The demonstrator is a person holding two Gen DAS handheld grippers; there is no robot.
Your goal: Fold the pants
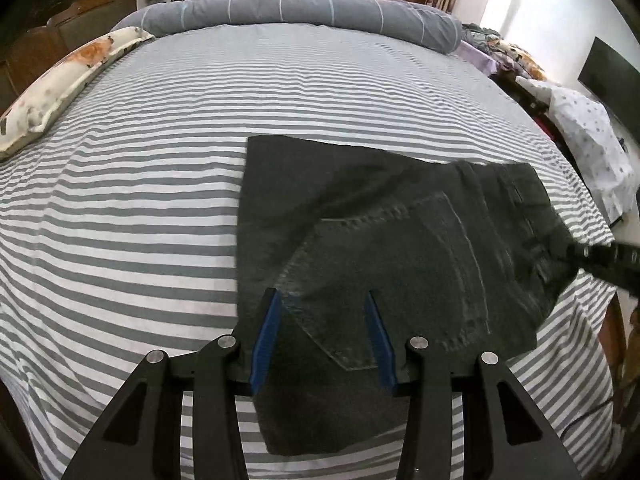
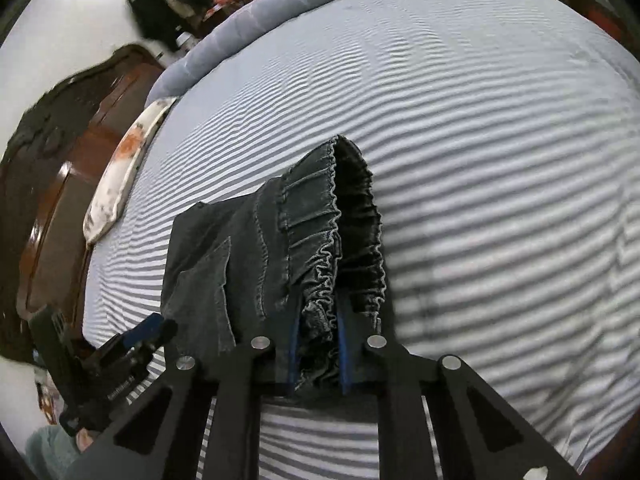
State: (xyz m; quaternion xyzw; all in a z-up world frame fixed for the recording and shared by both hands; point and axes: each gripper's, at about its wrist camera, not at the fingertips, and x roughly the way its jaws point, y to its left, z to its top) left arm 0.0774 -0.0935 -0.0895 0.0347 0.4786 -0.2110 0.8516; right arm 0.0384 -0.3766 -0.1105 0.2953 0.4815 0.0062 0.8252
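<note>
Dark grey denim pants (image 1: 400, 232) lie folded on the striped bed sheet (image 1: 120, 220), back pocket up. My left gripper (image 1: 323, 294) hovers open over their near left part; its blue pads (image 1: 264, 340) stand wide apart with flat fabric between them and no grip. My right gripper (image 2: 318, 320) is shut on the gathered elastic waistband (image 2: 320, 264), which bunches up between its blue pads. In the left wrist view the right gripper (image 1: 572, 252) reaches in from the right edge onto that waistband end. The left gripper (image 2: 152, 330) shows at the lower left of the right wrist view.
A flowered pillow (image 1: 60, 84) lies at the bed's left edge and a rolled grey duvet (image 1: 300, 12) along its far end. A wooden headboard (image 2: 60, 200) stands beyond the pillow. Spotted and patterned laundry (image 1: 580, 140) is heaped off the right side.
</note>
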